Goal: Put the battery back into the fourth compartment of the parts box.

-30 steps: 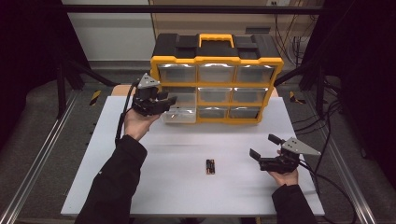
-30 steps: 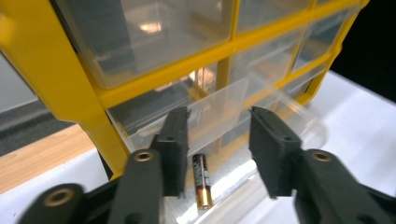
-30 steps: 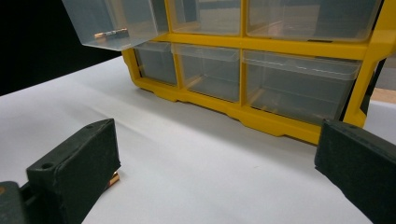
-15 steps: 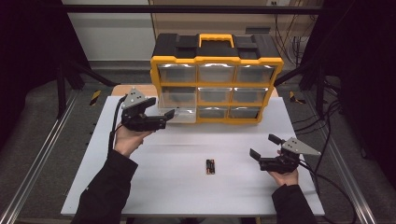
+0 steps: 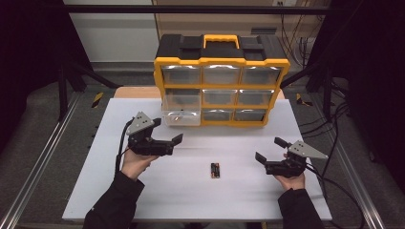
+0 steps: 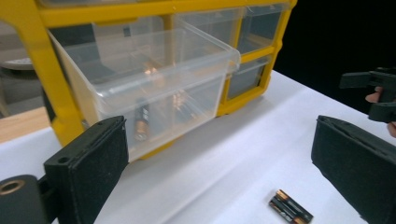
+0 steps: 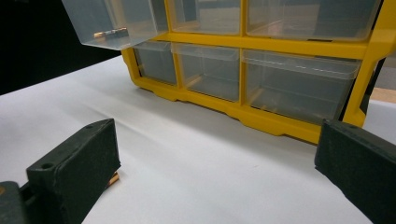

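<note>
A yellow and black organizer [image 5: 222, 86] with clear drawers stands at the back of the white table [image 5: 239, 200]. Its bottom-left drawer [image 5: 181, 118] is pulled out, and a battery [image 6: 141, 123] lies inside it. Two batteries [image 5: 215, 170] lie side by side on the table in the middle. My left gripper [image 5: 174, 144] hovers open in front of the open drawer, with nothing between its jaws. My right gripper [image 5: 270, 150] rests open at the right, to the right of the batteries, also holding nothing. In the left gripper view the pair of batteries [image 6: 290, 210] lies between the jaws, lower right.
The organizer's other drawers [image 7: 299, 79] are pushed in. Metal rails [image 5: 43, 157] run along both sides of the table. Cables [image 5: 334, 191] trail from the right gripper over the table's right edge. A wooden surface [image 5: 133, 92] shows behind the table at the left.
My left gripper has drawn back from the open drawer toward the person and to the left, still open. The right gripper and the batteries have stayed put.
</note>
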Tool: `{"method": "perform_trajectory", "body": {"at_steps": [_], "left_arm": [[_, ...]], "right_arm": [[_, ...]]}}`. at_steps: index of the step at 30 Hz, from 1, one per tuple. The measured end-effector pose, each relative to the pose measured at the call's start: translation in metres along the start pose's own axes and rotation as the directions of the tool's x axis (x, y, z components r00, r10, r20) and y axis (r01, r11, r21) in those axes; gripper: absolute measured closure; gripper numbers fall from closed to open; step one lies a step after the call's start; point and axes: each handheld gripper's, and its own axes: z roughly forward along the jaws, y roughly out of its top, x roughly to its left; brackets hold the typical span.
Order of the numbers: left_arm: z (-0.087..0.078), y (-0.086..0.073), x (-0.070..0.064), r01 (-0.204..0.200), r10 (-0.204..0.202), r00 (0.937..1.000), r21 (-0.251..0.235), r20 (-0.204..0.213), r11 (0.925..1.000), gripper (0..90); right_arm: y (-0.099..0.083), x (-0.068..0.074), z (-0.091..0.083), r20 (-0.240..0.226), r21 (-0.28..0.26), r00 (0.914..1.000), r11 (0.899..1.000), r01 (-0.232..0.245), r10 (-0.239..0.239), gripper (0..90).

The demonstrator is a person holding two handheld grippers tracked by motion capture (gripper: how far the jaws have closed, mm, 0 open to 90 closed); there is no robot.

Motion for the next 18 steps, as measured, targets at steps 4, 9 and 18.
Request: {"method": "perform_trajectory", "body": {"at_steps": [4, 9, 18], "left_arm": [[0.005, -0.014, -0.005, 0.021, -0.020, 0.9995, -0.008, 0.025, 0.9998, 3.3], [0.012, -0.021, -0.011, 0.009, -0.010, 0.9994, 0.019, 0.033, 0.9998, 2.8], [0.032, -0.036, -0.028, -0.010, 0.006, 0.9983, 0.064, 0.059, 0.9979, 2.9]], "right_arm": [[0.000, 0.000, 0.000, 0.000, 0.000, 1.0000, 1.000, -0.001, 0.001, 0.3], [0.000, 0.000, 0.000, 0.000, 0.000, 1.0000, 1.000, -0.001, 0.001, 0.3], [0.000, 0.000, 0.000, -0.001, 0.000, 1.0000, 1.000, 0.000, 0.000, 0.3]]}}
